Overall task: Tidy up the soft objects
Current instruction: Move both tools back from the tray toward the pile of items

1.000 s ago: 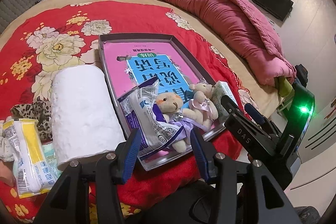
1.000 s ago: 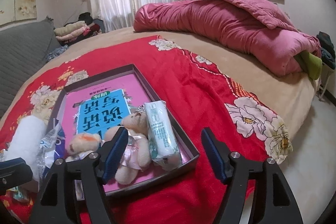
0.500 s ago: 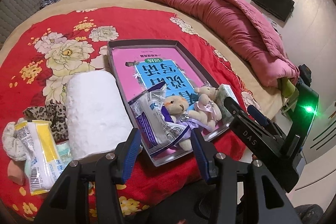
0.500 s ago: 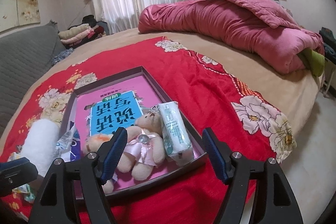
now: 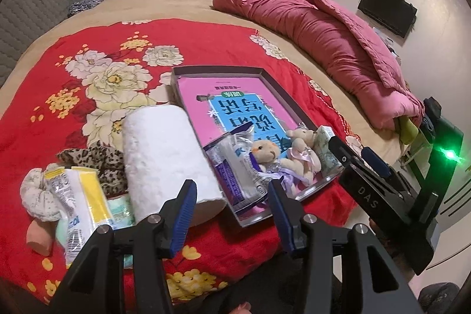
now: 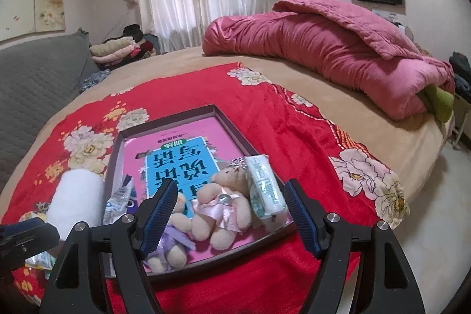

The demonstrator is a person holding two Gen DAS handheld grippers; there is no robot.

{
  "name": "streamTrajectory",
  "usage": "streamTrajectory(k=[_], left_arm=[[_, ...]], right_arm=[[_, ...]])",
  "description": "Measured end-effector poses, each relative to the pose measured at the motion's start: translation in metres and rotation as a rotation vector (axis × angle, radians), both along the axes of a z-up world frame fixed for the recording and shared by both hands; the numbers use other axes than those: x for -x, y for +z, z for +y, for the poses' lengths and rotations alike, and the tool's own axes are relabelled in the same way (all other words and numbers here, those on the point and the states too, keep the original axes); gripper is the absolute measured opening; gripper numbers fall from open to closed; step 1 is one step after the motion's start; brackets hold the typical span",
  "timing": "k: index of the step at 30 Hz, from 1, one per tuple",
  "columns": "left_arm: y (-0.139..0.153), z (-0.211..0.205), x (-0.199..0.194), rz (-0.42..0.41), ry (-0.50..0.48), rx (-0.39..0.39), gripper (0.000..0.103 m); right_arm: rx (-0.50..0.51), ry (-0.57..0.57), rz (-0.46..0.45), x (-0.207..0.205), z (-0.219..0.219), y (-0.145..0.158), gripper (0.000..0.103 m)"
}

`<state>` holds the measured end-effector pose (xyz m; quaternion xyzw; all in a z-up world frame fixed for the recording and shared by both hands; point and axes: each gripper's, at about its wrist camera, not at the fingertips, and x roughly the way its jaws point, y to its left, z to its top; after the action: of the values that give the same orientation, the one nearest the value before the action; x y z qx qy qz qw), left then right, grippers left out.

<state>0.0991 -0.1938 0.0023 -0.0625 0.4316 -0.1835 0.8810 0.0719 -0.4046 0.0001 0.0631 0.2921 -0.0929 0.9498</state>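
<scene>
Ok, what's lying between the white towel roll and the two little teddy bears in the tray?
A crinkled blue-and-white plastic packet, lying in the tray between the white towel roll and the teddy bears. It shows best in the left wrist view.

The left wrist view looks down from above the near edge of the bed, facing 12 o'clock over the white roll, with the tray at 1 o'clock. The right wrist view sits lower and closer to the tray — facing it head-on. Both share the tray, the roll and the pink quilt beyond — at 2 o'clock.
</scene>
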Motion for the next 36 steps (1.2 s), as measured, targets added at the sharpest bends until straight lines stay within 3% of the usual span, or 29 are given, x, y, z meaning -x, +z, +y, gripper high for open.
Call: streamTrajectory(k=[18, 36], left_arm=[[0.008, 0.033, 0.017, -0.019, 0.039, 0.026, 0.05], [0.023, 0.079, 0.031, -0.036, 0.11, 0.047, 0.05]], right_arm=[[-0.004, 0.047, -0.016, 0.014, 0.028, 0.021, 0.077], [0.001, 0.211, -0.073, 0.038, 0.089, 0.061, 0.077]])
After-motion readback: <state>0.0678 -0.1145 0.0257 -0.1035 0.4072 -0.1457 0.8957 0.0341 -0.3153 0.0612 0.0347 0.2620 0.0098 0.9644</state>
